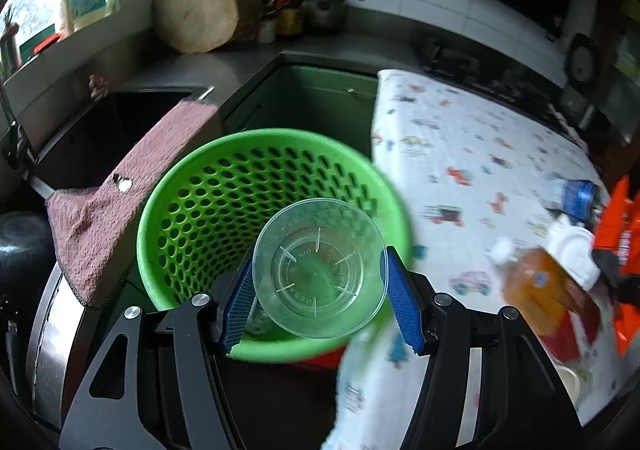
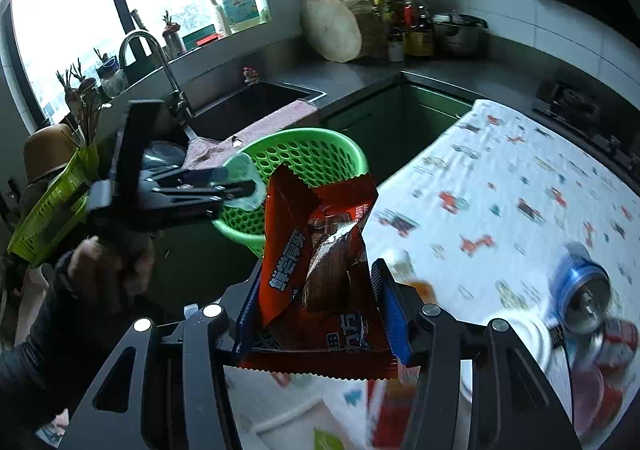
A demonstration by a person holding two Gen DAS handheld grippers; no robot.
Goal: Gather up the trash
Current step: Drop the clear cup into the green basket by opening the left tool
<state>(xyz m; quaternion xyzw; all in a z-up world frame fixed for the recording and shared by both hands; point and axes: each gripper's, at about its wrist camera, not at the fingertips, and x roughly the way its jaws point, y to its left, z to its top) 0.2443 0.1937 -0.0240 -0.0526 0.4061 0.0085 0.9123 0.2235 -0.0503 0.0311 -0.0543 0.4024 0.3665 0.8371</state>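
Left gripper (image 1: 320, 290) jaws are pinching clear plastic cup (image 1: 320, 268) over green basket (image 1: 192, 185); right gripper (image 2: 316, 302) jaws are clamping orange snack wrapper (image 2: 316, 250) beside the table (image 2: 520, 185)

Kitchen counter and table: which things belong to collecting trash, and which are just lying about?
Job:
- clear cup, in left fingers
- red wrapper, in right fingers
- green basket
- blue can, on the table

Lying about:
- pink cloth
- chopping block
- pot
- tap
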